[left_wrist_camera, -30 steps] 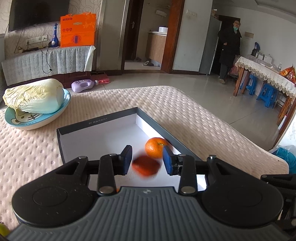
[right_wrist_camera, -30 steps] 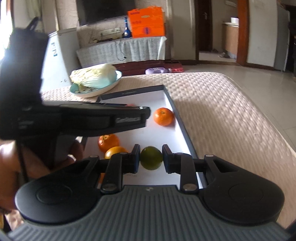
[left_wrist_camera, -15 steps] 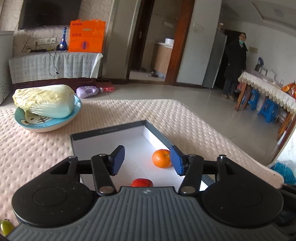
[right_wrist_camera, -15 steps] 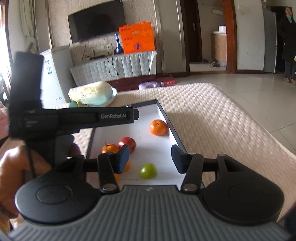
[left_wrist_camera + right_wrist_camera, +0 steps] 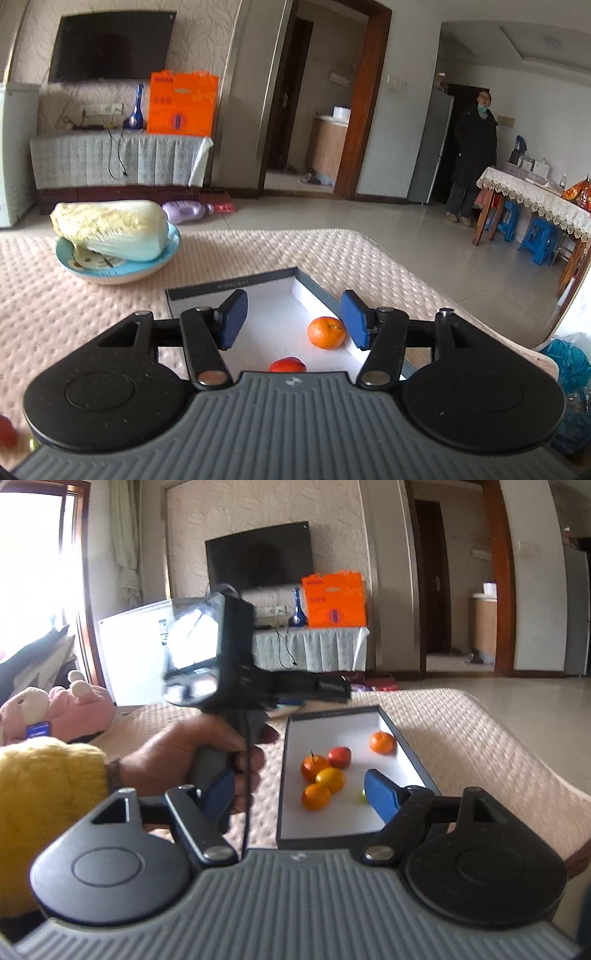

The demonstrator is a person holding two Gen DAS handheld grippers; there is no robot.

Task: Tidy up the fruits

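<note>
Box (image 5: pixel 334 716) of fruit lies lengthwise, running away from both cameras.

Fruits (image 5: pixel 330 772) in box (image 5: pixel 406 738); jaws apart, empty.

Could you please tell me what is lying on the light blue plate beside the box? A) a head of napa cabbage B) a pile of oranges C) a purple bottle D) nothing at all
A: in the left wrist view a pale, leafy head of napa cabbage lies on its side across the light blue plate, which stands on the quilted cover beside the box.
</note>
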